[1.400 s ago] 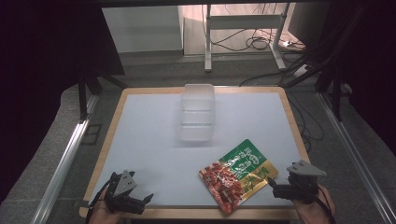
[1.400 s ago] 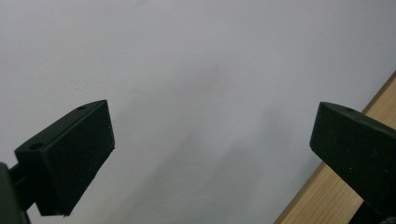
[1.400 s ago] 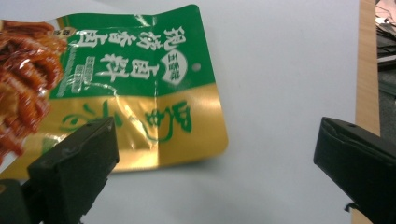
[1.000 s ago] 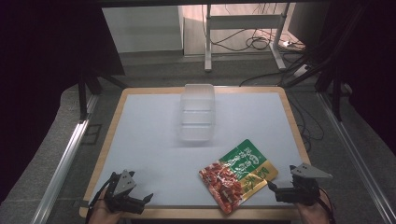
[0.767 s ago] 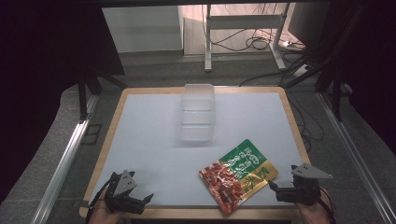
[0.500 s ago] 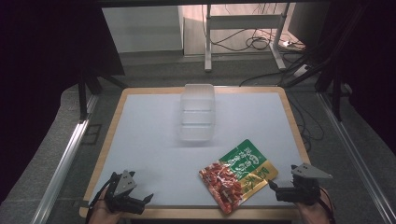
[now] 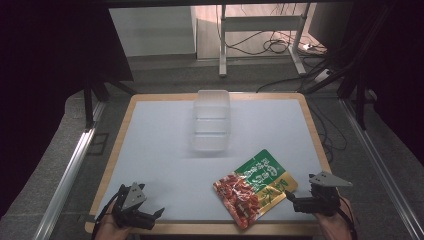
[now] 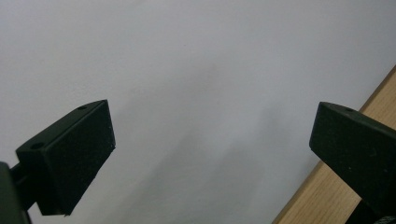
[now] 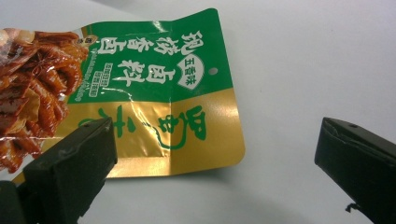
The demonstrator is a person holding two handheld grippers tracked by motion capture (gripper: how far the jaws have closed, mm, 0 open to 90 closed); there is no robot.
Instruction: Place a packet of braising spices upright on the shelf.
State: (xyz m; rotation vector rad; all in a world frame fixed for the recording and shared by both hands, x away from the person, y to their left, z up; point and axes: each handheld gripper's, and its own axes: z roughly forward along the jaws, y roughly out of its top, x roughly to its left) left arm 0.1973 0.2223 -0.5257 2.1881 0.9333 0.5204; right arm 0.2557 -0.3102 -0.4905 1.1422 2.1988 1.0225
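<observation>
Your right gripper (image 7: 295,196) sits at the table's (image 7: 150,145) near right corner, jaws spread wide and holding nothing. The pouch (image 7: 255,187) lies flat on the table just ahead of it; its gold end (image 9: 187,140) lies between the jaws. Your left gripper (image 7: 155,215) rests at the near left edge, jaws wide, empty. A clear box (image 7: 212,120) stands well beyond the pouch.

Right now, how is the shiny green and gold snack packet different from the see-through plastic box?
The shiny green and gold snack packet lies flat and skewed near the table's front edge; the see-through plastic box stands taller, squared up, farther back. The packet is bright and printed; the box is colourless. The open right gripper is beside the packet; the box has none near. Both rest on the white table.
</observation>
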